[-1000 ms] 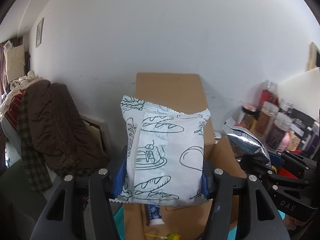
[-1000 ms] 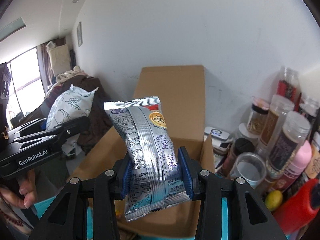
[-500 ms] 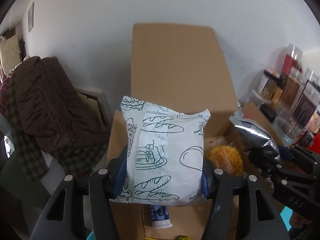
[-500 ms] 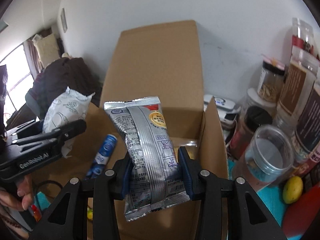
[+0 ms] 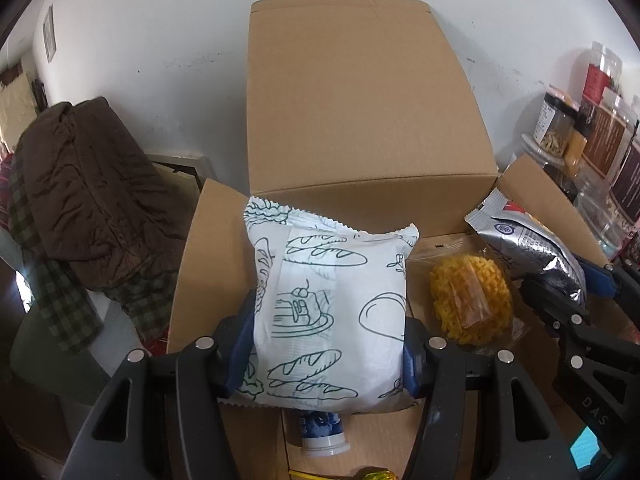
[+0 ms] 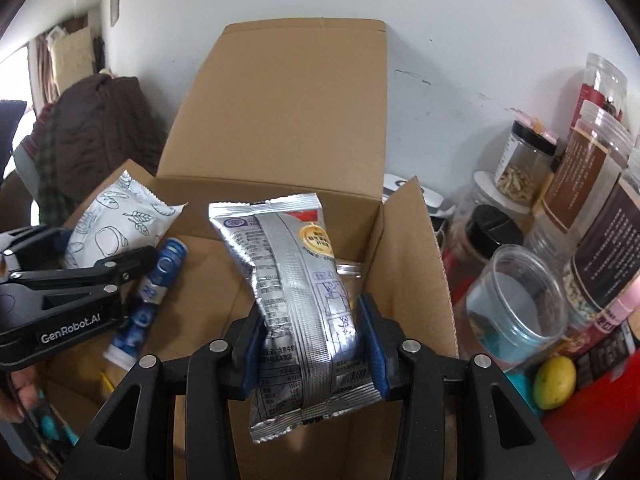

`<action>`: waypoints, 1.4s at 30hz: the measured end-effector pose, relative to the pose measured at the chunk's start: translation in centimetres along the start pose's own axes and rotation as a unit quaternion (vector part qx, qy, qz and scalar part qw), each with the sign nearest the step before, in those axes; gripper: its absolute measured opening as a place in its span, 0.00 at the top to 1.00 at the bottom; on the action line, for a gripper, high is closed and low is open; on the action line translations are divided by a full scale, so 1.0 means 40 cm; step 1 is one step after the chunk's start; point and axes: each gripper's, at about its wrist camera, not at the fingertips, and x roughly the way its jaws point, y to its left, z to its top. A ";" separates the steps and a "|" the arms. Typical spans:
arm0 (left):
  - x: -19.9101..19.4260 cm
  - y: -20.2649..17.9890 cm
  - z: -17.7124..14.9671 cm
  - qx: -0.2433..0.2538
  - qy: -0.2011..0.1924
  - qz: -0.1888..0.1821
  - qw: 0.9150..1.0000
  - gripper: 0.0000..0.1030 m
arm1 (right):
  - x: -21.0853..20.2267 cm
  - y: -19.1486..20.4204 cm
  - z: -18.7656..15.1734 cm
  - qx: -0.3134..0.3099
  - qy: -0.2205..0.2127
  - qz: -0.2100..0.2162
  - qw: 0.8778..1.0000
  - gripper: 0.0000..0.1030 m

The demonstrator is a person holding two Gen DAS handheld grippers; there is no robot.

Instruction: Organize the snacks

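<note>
Packets look light, soft and crushable: left gripper (image 5: 329, 344) pinches the white bread packet (image 5: 328, 312) mid-body, right gripper (image 6: 311, 340) likewise clamps the silver pouch (image 6: 296, 296), over the cardboard box (image 6: 416, 264).

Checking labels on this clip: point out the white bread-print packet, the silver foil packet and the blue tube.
white bread-print packet (image 5: 332, 312), left wrist view, middle of its printed face.
silver foil packet (image 6: 296, 288), right wrist view, its centre seam.
blue tube (image 6: 154, 292), right wrist view, mid-body.

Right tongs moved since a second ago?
Yes. The right tongs, shut on the silver packet, moved forward and down toward the open cardboard box, which now looms larger.
</note>
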 end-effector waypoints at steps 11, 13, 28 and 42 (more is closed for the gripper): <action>-0.003 0.000 0.006 -0.013 0.019 -0.003 1.000 0.43 | -0.004 0.010 -0.002 -0.001 0.011 -0.001 1.000 0.55; -0.007 -0.001 0.006 -0.014 0.020 -0.005 1.000 0.43 | -0.010 0.011 -0.001 0.001 0.012 0.003 1.000 0.55; -0.209 -0.002 0.022 -0.014 -0.052 0.008 0.999 0.43 | -0.146 0.022 0.009 0.008 -0.024 0.015 1.000 0.55; -0.524 0.012 -0.024 -0.032 -0.126 0.015 0.991 0.43 | -0.456 0.068 0.017 -0.005 -0.111 0.024 0.994 0.55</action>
